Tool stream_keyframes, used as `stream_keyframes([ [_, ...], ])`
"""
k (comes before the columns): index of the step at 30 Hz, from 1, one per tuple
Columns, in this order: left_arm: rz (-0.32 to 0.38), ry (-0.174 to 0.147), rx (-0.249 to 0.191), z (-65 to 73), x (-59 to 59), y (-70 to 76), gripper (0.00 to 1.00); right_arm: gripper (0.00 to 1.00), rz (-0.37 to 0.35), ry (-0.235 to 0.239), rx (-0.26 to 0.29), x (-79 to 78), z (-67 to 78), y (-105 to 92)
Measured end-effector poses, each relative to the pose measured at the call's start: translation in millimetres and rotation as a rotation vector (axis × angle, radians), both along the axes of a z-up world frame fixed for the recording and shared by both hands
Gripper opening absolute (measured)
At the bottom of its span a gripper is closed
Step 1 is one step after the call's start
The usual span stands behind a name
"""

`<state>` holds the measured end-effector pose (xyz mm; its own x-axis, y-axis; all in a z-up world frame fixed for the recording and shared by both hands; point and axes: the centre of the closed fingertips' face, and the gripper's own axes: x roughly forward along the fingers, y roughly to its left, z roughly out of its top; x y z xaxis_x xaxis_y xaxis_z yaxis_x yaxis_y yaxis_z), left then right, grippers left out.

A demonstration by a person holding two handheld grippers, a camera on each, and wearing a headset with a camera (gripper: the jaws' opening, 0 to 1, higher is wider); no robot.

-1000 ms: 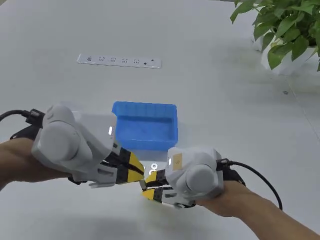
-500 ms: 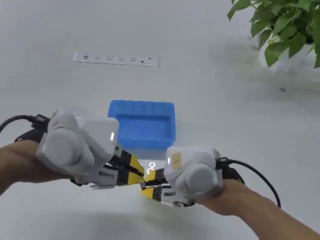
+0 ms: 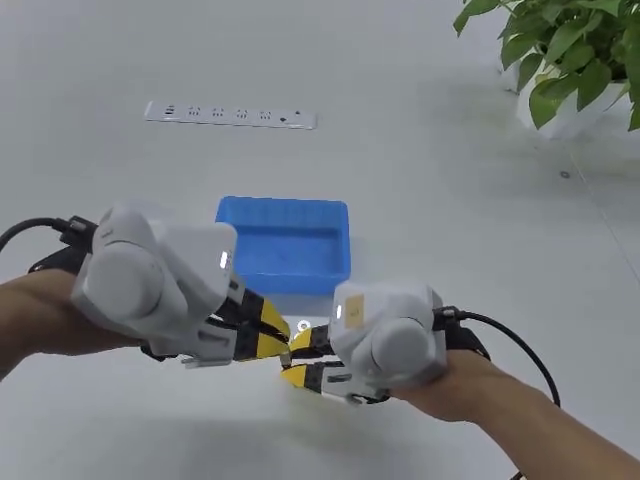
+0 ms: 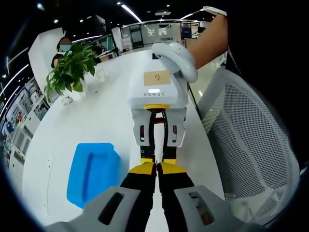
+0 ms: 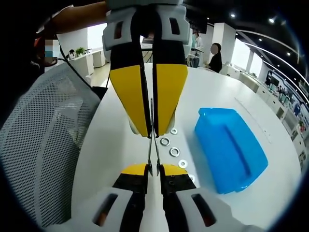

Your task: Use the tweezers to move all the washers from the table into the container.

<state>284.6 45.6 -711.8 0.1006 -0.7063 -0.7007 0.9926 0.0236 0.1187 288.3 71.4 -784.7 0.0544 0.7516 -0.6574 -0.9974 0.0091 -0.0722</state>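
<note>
A thin pair of metal tweezers (image 5: pixel 151 151) runs between the two grippers, which face each other tip to tip. My right gripper (image 5: pixel 153 170) is shut on one end and my left gripper (image 5: pixel 150 134) is shut on the other. In the head view the left gripper (image 3: pixel 280 335) and right gripper (image 3: pixel 297 360) meet just in front of the blue container (image 3: pixel 285 245). Several steel washers (image 5: pixel 174 152) lie in a row on the white table beside the container (image 5: pixel 231 147). One washer (image 3: pixel 303 326) peeks out between the grippers.
A white power strip (image 3: pixel 230 115) lies at the back of the table. A potted plant (image 3: pixel 565 50) stands at the back right. A white mesh chair (image 4: pixel 246 154) is beside the table edge. People stand in the background of the room.
Both grippers stay tip to tip and have edged slightly toward the container. The head camera has shifted a little.
</note>
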Motion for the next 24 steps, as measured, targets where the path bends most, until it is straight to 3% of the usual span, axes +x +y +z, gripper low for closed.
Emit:
stream_keyframes([
  [24, -0.005, -0.008, 0.007, 2.0, 16.3, -3.7, 0.06, 0.12, -0.042, -0.015, 0.013, 20.7, 1.6, -5.0],
])
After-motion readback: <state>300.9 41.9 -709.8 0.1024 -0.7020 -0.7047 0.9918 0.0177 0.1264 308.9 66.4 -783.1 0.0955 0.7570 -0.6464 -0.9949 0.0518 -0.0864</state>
